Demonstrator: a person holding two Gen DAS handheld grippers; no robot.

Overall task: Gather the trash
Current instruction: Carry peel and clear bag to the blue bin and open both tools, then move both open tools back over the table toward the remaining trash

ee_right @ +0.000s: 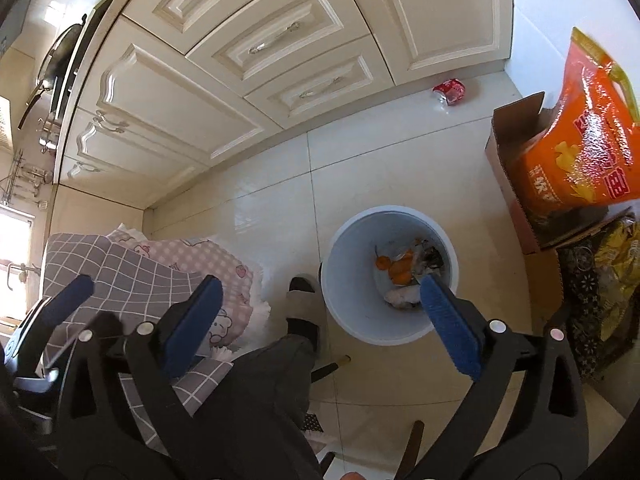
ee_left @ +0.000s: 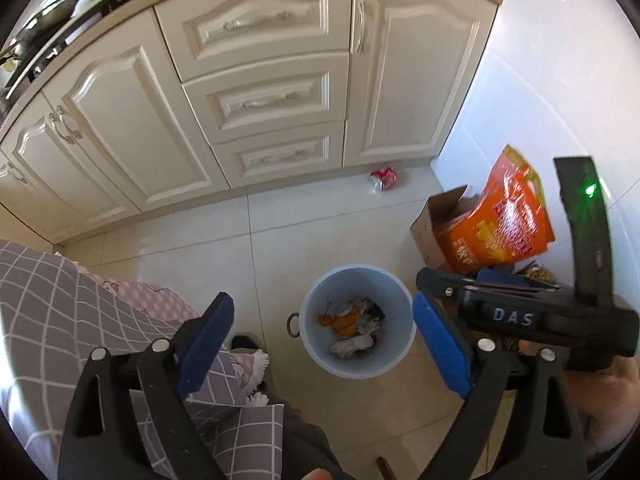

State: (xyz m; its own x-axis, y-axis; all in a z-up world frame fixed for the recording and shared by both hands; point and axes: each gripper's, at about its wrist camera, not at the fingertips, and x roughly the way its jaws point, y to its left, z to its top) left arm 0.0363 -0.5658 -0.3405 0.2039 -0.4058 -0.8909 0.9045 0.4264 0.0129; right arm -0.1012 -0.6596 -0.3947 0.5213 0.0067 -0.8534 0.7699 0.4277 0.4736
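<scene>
Both grippers, left (ee_left: 320, 344) and right (ee_right: 316, 320), are hovering with jaws apart and empty above the bin (ee_left: 400, 292); the red wrapper (ee_left: 383, 178) by the cabinets (ee_left: 260, 100) is likely next, best pinched at its crumpled middle.

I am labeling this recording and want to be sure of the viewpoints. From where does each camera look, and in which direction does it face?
Left wrist: sits on the left gripper, held high, facing down at the floor and the bin; its open jaws, the right gripper's body and an apron-covered lap show.
Right wrist: sits on the right gripper, facing down at the same bin; its open jaws, a trousered leg and a slippered foot show.
Shared: bin, red can, cabinets, orange bag.
</scene>
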